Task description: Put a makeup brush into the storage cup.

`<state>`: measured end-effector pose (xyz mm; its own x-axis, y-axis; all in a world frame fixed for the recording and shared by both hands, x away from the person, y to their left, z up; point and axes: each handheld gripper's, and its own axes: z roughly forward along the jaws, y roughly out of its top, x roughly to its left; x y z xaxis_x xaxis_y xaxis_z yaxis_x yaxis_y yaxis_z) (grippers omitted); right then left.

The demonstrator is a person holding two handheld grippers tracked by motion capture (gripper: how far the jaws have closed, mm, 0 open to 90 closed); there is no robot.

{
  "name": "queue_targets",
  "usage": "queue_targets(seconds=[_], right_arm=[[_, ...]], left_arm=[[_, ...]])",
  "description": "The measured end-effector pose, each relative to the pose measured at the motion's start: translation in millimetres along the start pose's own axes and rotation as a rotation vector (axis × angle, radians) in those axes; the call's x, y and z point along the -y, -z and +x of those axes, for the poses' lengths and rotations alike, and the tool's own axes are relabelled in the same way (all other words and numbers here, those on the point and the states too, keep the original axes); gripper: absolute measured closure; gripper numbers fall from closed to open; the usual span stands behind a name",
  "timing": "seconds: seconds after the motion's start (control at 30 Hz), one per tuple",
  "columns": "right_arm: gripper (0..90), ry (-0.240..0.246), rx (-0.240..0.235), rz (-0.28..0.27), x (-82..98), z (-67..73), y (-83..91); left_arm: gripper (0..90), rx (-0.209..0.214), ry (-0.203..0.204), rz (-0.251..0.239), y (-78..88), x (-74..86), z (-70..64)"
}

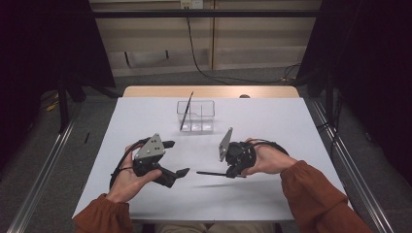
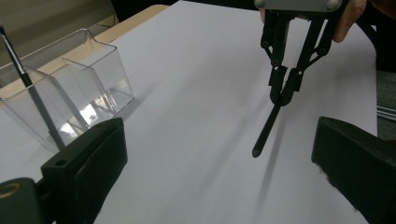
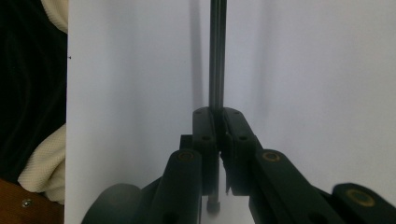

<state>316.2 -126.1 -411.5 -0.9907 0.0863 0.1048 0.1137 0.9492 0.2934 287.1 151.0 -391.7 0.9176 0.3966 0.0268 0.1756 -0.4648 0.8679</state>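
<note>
The white surface carries a clear divided holder near the middle of its far edge, with one dark brush already leaning in its left compartment. Nearer the front edge, the left hand-held gripper hangs above the surface left of centre, its jaws spread wide with nothing between them. The right hand-held gripper is right of centre, clenched on a second thin black brush, which sticks out level toward the left one, above the surface.

The step in hand looks like putting this brush into the holder too. To do it well, the right hand should tip the brush upright before reaching the far edge, come down over an open compartment clear of the leaning brush, and let go only once the lower end is inside the walls. The light holder could slide if nudged.
</note>
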Motion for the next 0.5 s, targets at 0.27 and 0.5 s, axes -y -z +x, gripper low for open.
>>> queue_targets(seconds=[0.27,0.5], right_arm=[[84.6,0.023,-0.003,-0.004,-3.1,0.5,-1.9],[84.6,0.024,-0.004,-0.003,-5.6,1.0,-2.3]], left_arm=[[2.9,0.057,-0.013,0.045,-12.0,-4.1,0.4],[2.6,0.088,-0.041,0.11,-21.4,-2.7,-2.6]])
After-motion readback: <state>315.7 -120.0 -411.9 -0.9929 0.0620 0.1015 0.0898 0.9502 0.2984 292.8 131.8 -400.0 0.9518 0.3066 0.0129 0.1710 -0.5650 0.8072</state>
